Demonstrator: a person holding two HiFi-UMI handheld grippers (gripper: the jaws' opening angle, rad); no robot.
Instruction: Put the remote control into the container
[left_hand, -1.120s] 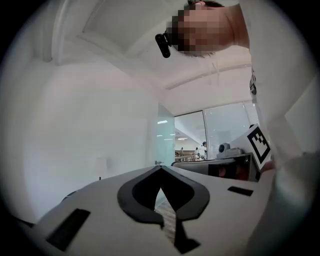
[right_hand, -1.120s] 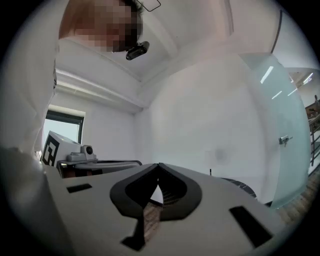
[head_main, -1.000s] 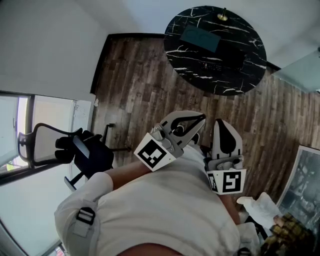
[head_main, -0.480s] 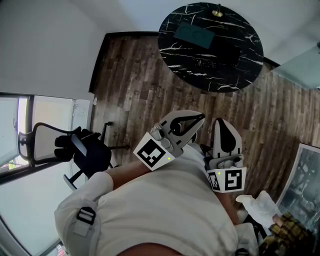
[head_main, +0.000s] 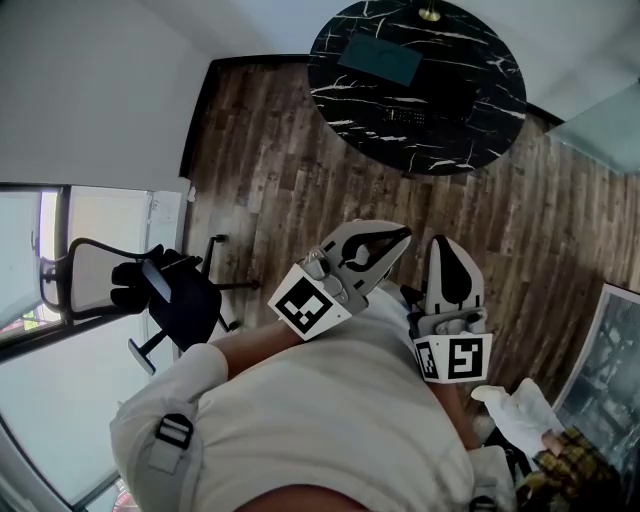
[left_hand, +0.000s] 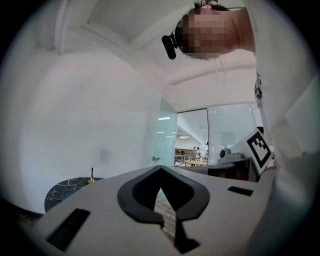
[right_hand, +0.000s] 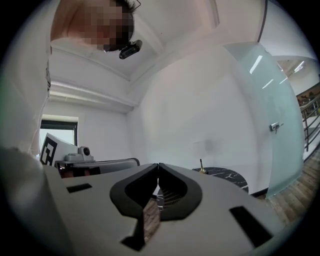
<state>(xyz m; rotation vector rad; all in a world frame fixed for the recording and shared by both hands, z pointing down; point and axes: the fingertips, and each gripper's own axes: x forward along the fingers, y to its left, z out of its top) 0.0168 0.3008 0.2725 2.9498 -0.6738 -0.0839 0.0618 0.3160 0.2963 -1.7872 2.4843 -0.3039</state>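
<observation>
Task status: not started. My left claw (head_main: 403, 236) and right claw (head_main: 446, 246) are held close to my body. Both have their jaws closed tip to tip, with nothing between them. The remote control (head_main: 402, 116) appears to lie on the far round table (head_main: 480, 130), on the near side of the teal container (head_main: 378, 60) and outside it. Remaining steps, in my judgement: approach the table, grasp the remote control, move it over the container, release.

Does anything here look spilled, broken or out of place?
Nothing stands out. The remote lies flat on the round black table near the teal container, and nothing looks spilled or damaged on the wood floor.
</observation>
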